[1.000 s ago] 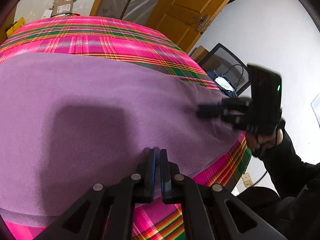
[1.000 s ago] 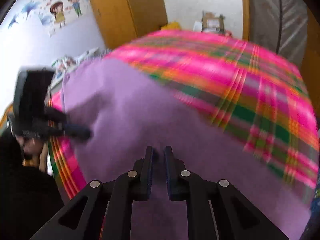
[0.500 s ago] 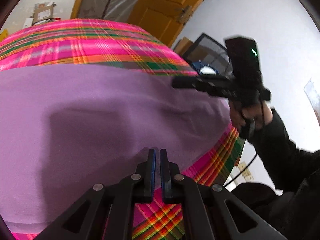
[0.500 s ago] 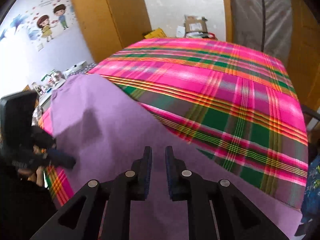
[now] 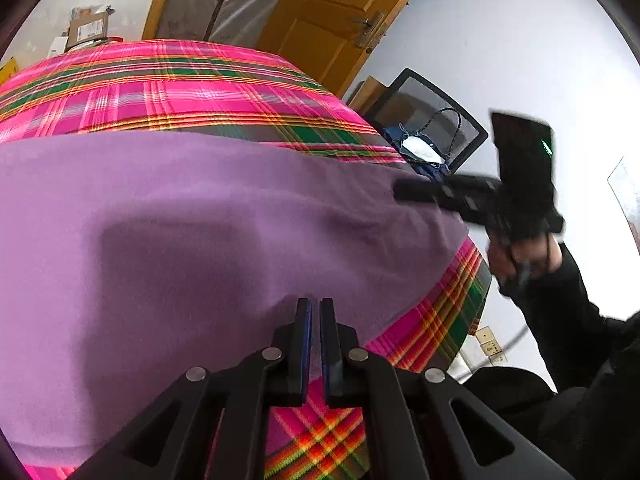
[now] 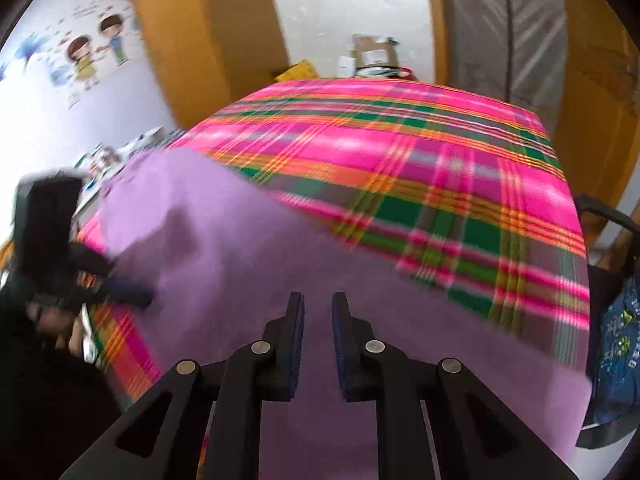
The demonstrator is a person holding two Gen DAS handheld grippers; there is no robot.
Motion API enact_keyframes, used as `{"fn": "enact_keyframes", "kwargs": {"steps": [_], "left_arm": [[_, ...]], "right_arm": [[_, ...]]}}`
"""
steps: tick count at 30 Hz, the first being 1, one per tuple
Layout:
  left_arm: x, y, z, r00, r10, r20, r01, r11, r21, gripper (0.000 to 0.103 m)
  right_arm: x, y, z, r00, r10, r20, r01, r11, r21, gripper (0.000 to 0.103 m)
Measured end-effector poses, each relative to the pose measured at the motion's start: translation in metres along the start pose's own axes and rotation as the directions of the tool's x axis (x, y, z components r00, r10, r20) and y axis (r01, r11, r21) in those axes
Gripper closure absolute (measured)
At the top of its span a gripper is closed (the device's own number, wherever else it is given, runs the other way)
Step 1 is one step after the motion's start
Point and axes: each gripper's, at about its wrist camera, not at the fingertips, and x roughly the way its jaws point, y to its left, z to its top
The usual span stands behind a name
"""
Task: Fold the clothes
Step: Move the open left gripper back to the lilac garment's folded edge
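A plain purple fleece garment (image 5: 192, 232) lies spread flat over the near half of a bright pink, green and orange plaid bedspread (image 5: 168, 92). The black left gripper (image 5: 314, 308) hovers at the cloth's near edge, its jaws narrowed to a thin slit with nothing between them. The black right gripper (image 6: 317, 304) hangs above the cloth's right end, jaws a little apart and empty. No writing on the cardboard box (image 5: 91, 29) beyond is readable.

Black sleeve (image 5: 560, 304), black fingers (image 5: 298, 344)
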Motion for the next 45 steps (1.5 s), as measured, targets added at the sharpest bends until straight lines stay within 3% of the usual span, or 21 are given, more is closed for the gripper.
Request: {"fn": "enact_keyframes", "kwargs": {"steps": [9,16,25,29,34,39,42,45], "left_arm": [[0.013,-0.018,0.004,0.999,-0.024,-0.038,0.026,0.998,0.062,0.100],[0.032,-0.028,0.004,0.995,-0.054,-0.084,0.062,0.994,0.095,0.100],[0.014,-0.018,-0.010,0.997,-0.053,-0.054,0.056,0.997,0.060,0.100],[0.006,-0.010,-0.009,0.999,-0.020,-0.025,0.021,0.999,0.031,0.100],[-0.007,0.005,-0.006,0.999,0.036,0.010,-0.036,0.999,-0.009,0.100],[-0.028,0.029,-0.010,0.993,0.111,0.048,-0.108,0.992,-0.068,0.100],[-0.046,0.050,-0.014,0.980,0.179,0.084,-0.168,0.978,-0.126,0.100],[-0.067,0.076,-0.016,0.952,0.281,0.119,-0.253,0.945,-0.205,0.100]], "right_arm": [[-0.011,0.018,-0.055,0.997,0.038,-0.065,-0.038,0.999,-0.008,0.086],[-0.005,0.034,-0.039,0.998,0.063,-0.022,-0.064,0.997,-0.043,0.083],[0.025,0.054,-0.022,0.994,0.106,0.030,-0.105,0.993,-0.055,0.083],[0.031,0.047,-0.012,0.990,0.101,0.097,-0.105,0.994,0.032,0.083],[0.050,0.029,-0.004,0.998,0.018,0.058,-0.026,0.989,0.143,0.082],[0.048,0.029,0.003,0.996,0.035,0.085,-0.048,0.986,0.159,0.081],[0.046,0.031,0.007,0.993,0.049,0.104,-0.066,0.984,0.163,0.078],[0.046,0.036,0.007,0.992,0.062,0.108,-0.078,0.985,0.152,0.075]]}}
